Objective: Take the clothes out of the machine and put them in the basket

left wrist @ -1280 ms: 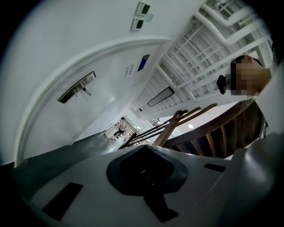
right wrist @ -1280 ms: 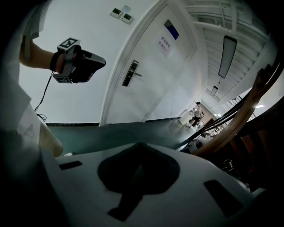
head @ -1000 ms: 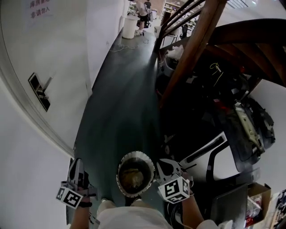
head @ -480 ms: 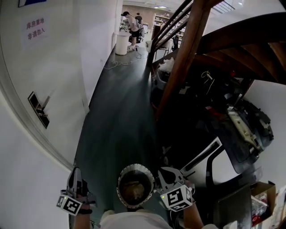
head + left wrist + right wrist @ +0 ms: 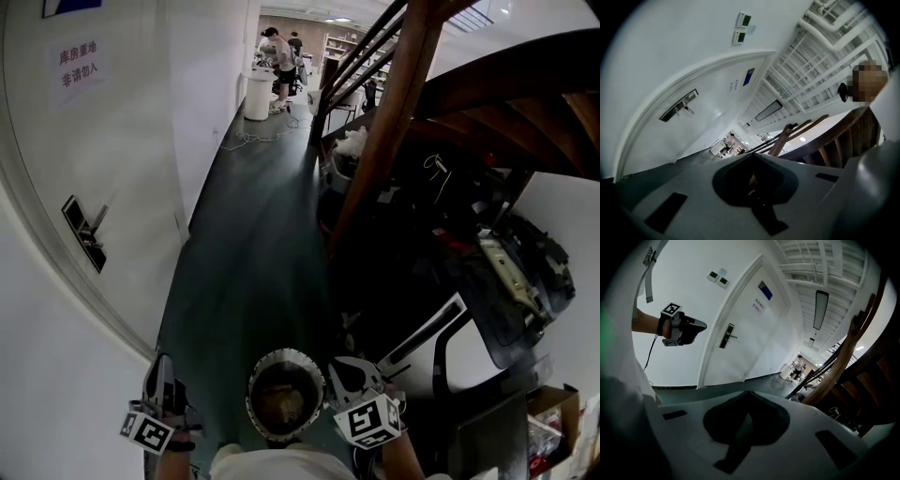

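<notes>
The round basket (image 5: 254, 377) with a pale rim stands on the dark floor just in front of me, and brownish clothes (image 5: 282, 399) lie inside it. My left gripper (image 5: 161, 367) is to the left of the basket and points up the corridor. Its jaws (image 5: 752, 157) meet at the tip and hold nothing. My right gripper (image 5: 342, 370) hangs at the basket's right rim. It is also shut and empty (image 5: 750, 393). A white appliance (image 5: 469, 349) with a dark front stands at the lower right; its inside is hidden from me.
A white wall with a door and handle (image 5: 82, 228) runs along the left. A brown wooden staircase (image 5: 394, 122) and dark clutter (image 5: 487, 244) fill the right. The dark floor corridor (image 5: 253, 225) leads away to a white bin (image 5: 256, 94) and people far off.
The head view has tilted slightly up the corridor. Both grippers stay either side of the basket, shut, and the clothes in it have not moved.
</notes>
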Motion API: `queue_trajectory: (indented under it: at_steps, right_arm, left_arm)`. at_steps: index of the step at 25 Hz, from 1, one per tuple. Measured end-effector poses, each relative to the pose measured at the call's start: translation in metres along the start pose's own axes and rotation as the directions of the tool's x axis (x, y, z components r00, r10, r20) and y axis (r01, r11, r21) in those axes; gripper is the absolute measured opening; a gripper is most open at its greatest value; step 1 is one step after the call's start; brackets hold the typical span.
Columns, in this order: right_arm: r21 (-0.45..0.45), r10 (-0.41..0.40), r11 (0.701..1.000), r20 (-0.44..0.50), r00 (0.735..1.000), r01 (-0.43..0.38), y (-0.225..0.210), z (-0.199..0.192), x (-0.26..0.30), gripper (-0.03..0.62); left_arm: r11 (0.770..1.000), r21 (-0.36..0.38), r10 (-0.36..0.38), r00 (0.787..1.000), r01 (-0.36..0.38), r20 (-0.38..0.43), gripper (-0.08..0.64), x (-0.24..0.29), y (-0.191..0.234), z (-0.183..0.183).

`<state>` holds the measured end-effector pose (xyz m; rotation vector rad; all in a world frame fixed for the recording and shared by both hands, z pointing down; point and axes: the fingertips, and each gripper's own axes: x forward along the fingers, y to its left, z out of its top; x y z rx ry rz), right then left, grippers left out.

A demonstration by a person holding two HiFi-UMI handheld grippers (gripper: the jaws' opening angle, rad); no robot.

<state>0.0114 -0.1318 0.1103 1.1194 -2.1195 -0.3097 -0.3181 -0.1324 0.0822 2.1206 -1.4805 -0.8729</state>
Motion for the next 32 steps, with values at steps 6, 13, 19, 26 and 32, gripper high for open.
queue_trajectory:
  at_steps: [6,13,19,26,32]
  right_arm:
    - [0.002,-0.001,1.000,0.009,1.000,0.001,0.005,0.003,0.000,0.012]
    - [0.010,-0.001,1.000,0.008,1.000,0.001,0.011,0.002,-0.001,0.011]
    - [0.005,-0.015,1.000,0.018,1.000,0.015,0.010,0.005,-0.007,0.011]
    - [0.008,-0.013,1.000,0.020,1.000,0.012,0.017,0.006,-0.012,0.011]
    - [0.006,-0.013,1.000,0.016,1.000,0.013,0.021,0.007,-0.011,0.011]
  left_arm:
    - [1.000,-0.012,0.015,1.000,-0.015,0.009,0.012,-0.008,0.003,0.000]
    - [1.000,-0.013,0.012,1.000,-0.012,0.011,0.012,-0.012,0.001,0.000]
    - [1.000,-0.012,0.002,1.000,-0.001,0.018,0.012,-0.014,-0.003,0.001]
    - [1.000,-0.016,-0.004,1.000,0.004,0.017,0.012,-0.019,-0.007,0.001]
    - [1.000,-0.020,-0.008,1.000,0.008,0.013,0.012,-0.022,-0.003,0.002]
